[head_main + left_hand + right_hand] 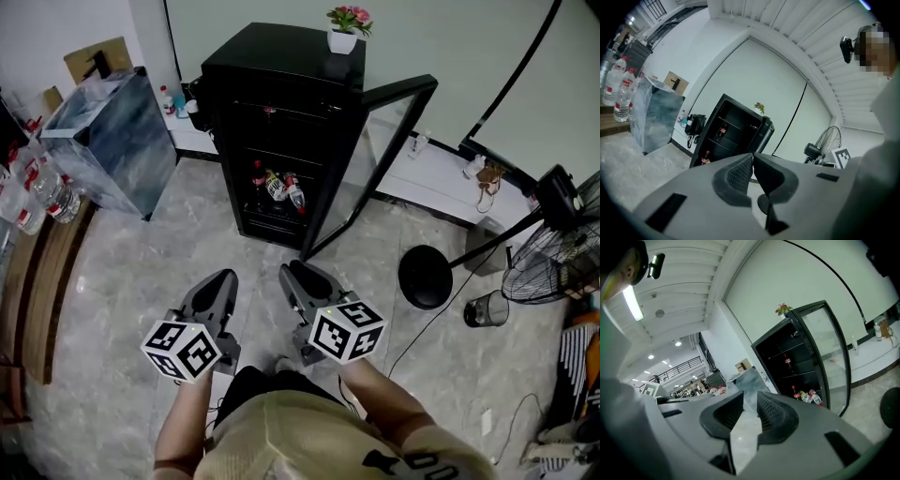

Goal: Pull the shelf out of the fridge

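In front of the fridge [281, 66], well apart from it, the left gripper [225, 279] has its jaws pressed together, empty. Beside it, the right gripper [293, 274] has its jaws spread, holding nothing. The shelf [258, 210] with the bottles [281, 187] is inside the fridge, whose door [375, 159] is open.

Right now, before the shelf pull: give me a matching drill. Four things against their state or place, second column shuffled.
Things
1. fridge door
2. flower pot
3. left tool
4. right tool

State or place
A. jaws apart, nothing between them
B. on top of the fridge
C. swung open
D. jaws together, nothing held

Pairs: 1-C, 2-B, 3-D, 4-A
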Tool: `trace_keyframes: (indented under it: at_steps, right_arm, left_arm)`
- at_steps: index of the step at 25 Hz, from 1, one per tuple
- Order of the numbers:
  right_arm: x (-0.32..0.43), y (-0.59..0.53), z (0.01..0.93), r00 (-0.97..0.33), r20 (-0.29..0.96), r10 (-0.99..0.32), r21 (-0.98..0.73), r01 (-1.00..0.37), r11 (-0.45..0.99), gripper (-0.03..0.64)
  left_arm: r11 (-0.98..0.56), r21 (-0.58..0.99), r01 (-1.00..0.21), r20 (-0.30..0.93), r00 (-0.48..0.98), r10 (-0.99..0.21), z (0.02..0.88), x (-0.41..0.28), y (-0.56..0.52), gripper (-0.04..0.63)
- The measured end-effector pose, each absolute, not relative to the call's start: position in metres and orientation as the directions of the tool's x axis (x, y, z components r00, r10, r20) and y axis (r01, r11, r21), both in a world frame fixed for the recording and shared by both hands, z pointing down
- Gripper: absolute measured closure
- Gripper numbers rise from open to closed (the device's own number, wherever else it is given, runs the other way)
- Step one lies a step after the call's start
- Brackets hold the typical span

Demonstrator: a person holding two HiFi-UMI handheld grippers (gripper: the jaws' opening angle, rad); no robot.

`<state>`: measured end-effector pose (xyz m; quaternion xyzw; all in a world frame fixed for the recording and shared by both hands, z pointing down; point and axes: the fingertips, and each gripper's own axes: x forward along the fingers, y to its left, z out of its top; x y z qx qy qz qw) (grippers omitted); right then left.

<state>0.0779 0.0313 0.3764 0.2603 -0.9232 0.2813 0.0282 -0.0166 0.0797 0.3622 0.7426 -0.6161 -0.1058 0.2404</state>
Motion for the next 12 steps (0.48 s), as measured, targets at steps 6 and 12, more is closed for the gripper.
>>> trace_keyframes:
  at_steps: [6, 12]
  right_arm:
    - [0.057, -0.008, 0.375, -0.845, 0.156, -0.511, -0.603, -0.491, 0.628, 0.475]
    - [0.026, -0.061, 0.371, -0.790, 0.102, -0.605, -0.685, -0.497, 0.532, 0.437]
  left_arm:
    - [-0.135, 0.469, -0.873, 0.117, 0.213, -0.970, 0.359, -0.049, 0.050, 0.578]
    - [-0.187, 0.475, -0.860, 0.123, 0.275, -0.954, 0.368, -0.086, 0.001, 0.578]
